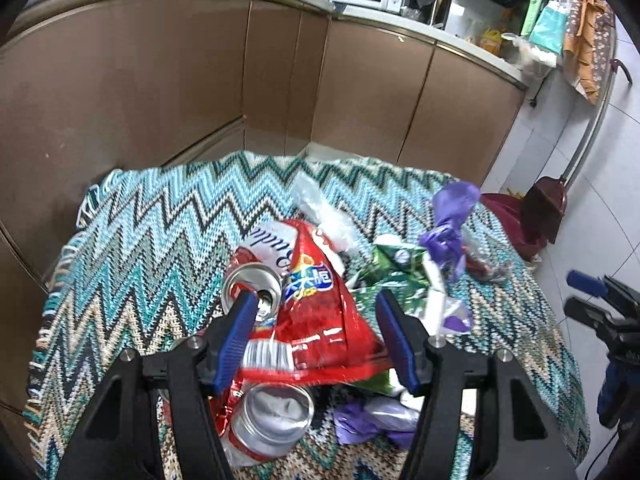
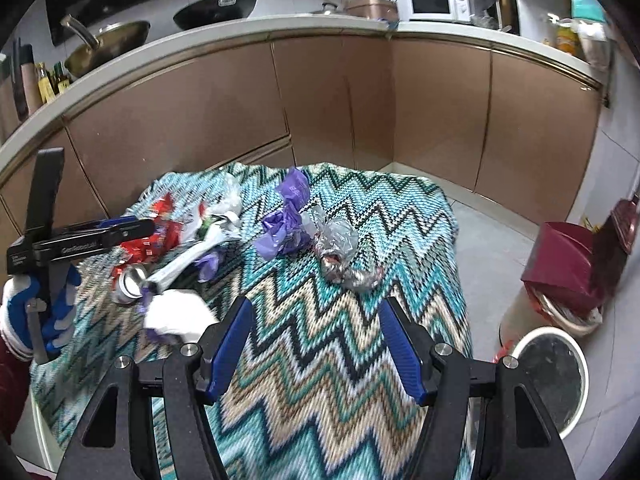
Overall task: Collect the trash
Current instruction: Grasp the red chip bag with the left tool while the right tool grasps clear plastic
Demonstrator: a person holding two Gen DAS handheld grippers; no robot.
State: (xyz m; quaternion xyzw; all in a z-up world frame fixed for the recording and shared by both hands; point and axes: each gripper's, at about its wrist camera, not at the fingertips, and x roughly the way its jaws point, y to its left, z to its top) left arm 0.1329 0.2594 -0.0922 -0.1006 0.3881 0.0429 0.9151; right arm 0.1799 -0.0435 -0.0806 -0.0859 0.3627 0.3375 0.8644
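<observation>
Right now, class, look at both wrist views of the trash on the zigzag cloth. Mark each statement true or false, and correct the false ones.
1. The left tongs are open above a red wrapper. True.
2. The right tongs grip a can. False: they are open and empty above the cloth.
3. Two cans lie near the red wrapper. True: one can beyond it, another nearer.
4. The purple bag lies on the floor. False: it lies on the cloth.
</observation>
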